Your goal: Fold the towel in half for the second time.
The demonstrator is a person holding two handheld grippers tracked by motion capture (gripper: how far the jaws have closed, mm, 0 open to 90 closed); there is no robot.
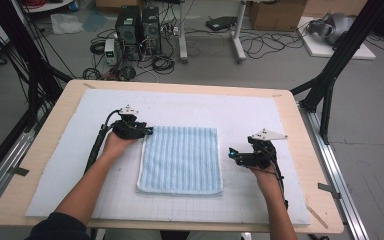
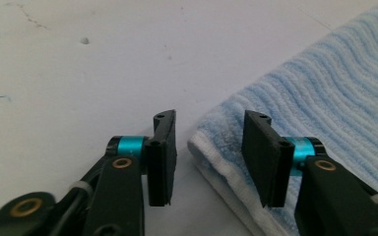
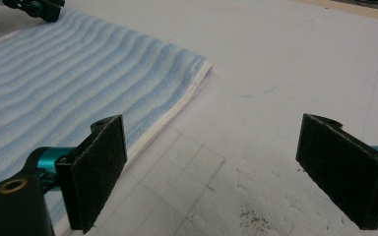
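A folded light-blue striped towel with a white hem lies flat in the middle of the white mat. My left gripper is at the towel's far left corner. In the left gripper view the towel corner sits between the jaws of the left gripper, one pad over the cloth and one over the mat, with a gap on both sides. My right gripper rests just off the towel's right edge. In the right gripper view the right gripper stands wide open over bare mat, with the towel to its left and the left gripper far off.
The gridded white mat covers most of the wooden table. Black frame struts stand at both back corners. Computer towers, cables and a cardboard box sit on the floor beyond the table.
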